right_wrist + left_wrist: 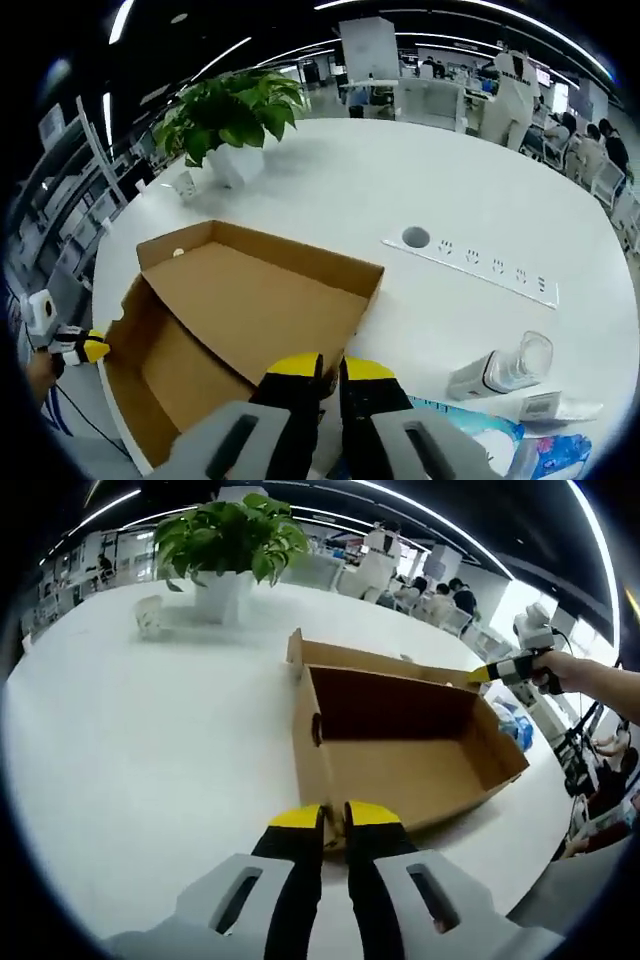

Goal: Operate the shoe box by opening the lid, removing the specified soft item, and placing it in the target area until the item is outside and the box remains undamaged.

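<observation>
Shoe box [400, 735] on white table [150, 760], lid already open, interior looks empty. L gripper [335, 818] pinches near wall; R gripper [330, 372] jaws closed on opposite rim. Soft item: can't tell where. Next: locate it, release gently.

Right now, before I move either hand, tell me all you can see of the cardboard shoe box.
The shoe box is plain brown corrugated cardboard, lying on the white table with its lid swung open. The interior that shows looks empty; no soft item is visible. The left gripper pinches its near wall, jaws closed on the edge. The right gripper clamps the opposite edge. A small oval finger hole shows in one end wall. No tears are evident.
</observation>
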